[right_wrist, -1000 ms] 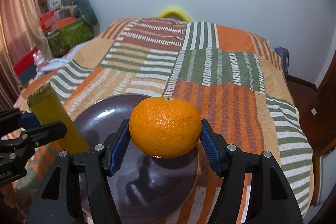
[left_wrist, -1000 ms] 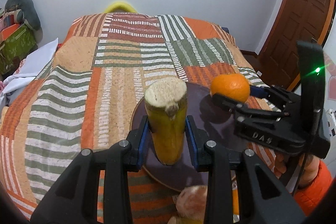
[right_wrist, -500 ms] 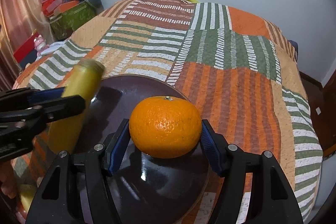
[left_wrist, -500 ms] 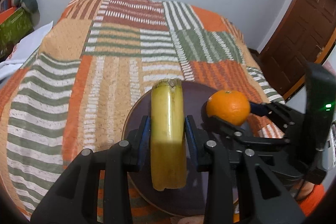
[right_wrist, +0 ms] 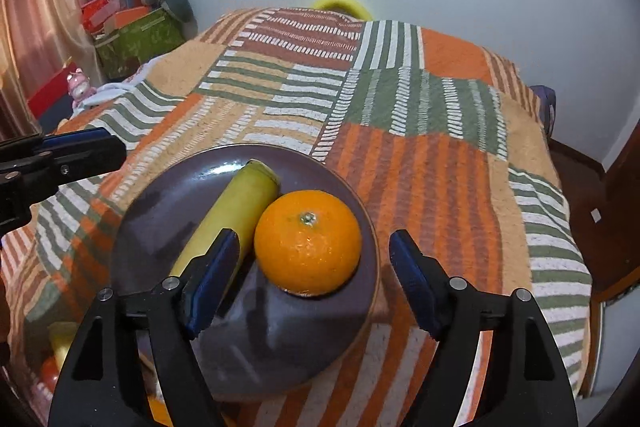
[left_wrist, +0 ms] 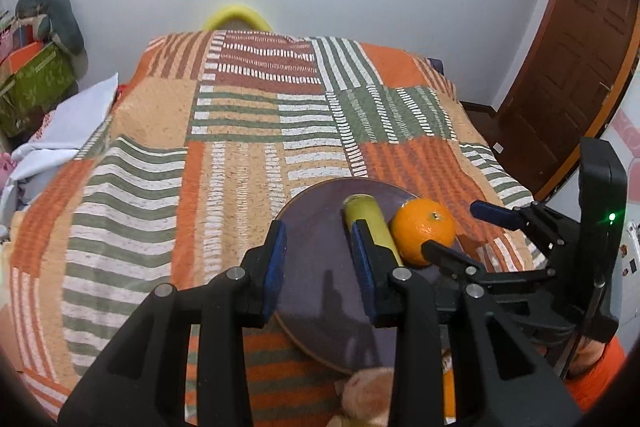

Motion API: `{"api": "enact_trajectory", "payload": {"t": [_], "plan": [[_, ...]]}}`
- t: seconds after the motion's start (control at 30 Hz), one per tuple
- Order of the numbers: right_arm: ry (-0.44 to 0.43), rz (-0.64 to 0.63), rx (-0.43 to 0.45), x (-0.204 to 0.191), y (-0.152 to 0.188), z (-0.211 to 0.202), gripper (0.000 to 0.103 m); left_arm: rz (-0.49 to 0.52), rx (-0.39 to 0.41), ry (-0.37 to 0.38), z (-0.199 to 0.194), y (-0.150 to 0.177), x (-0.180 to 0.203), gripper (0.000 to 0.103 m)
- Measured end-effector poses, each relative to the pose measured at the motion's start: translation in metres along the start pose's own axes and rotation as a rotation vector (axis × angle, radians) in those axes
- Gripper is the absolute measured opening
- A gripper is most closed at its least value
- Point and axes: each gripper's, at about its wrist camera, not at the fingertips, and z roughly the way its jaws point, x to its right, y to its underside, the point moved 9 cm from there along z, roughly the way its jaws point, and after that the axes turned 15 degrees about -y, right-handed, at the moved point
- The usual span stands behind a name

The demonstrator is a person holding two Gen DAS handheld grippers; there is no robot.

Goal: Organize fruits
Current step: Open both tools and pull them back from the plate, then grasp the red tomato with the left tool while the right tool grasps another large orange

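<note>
A dark purple plate (right_wrist: 160, 227) (left_wrist: 320, 219) lies on the striped bedspread. On it a cut yellow banana piece (right_wrist: 236, 211) (left_wrist: 370, 223) lies flat, touching an orange (right_wrist: 308, 243) (left_wrist: 423, 230) to its right. My left gripper (left_wrist: 318, 259) is open and empty, just left of the banana piece and above the plate. My right gripper (right_wrist: 312, 275) is open, its blue pads wide on either side of the orange without touching it. It also shows in the left wrist view (left_wrist: 460, 231).
The patchwork bedspread (left_wrist: 240, 155) (right_wrist: 420, 155) covers the bed. More fruit lies at the near edge (left_wrist: 368, 399) (right_wrist: 60, 347). A green box and clutter (right_wrist: 132, 31) stand at the left, a wooden door (left_wrist: 568, 59) at the right.
Both grippers have opened. The banana piece, held upright before, now lies on the plate; the orange has been set down beside it. Both grippers have drawn back a little.
</note>
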Motion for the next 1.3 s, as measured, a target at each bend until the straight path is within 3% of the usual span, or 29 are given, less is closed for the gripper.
{"api": "enact_trajectory", "payload": {"t": [0.77, 1.3], "plan": [[0.024, -0.032, 0.140, -0.059, 0.023, -0.115, 0.075, 0.013, 0.056, -0.056, -0.122, 0.055, -0.035, 0.037], [-0.009, 0.014, 0.059, -0.079, 0.081, -0.102, 0.075, 0.005, -0.098, -0.037, -0.113, 0.145, -0.031, 0.045]]}}
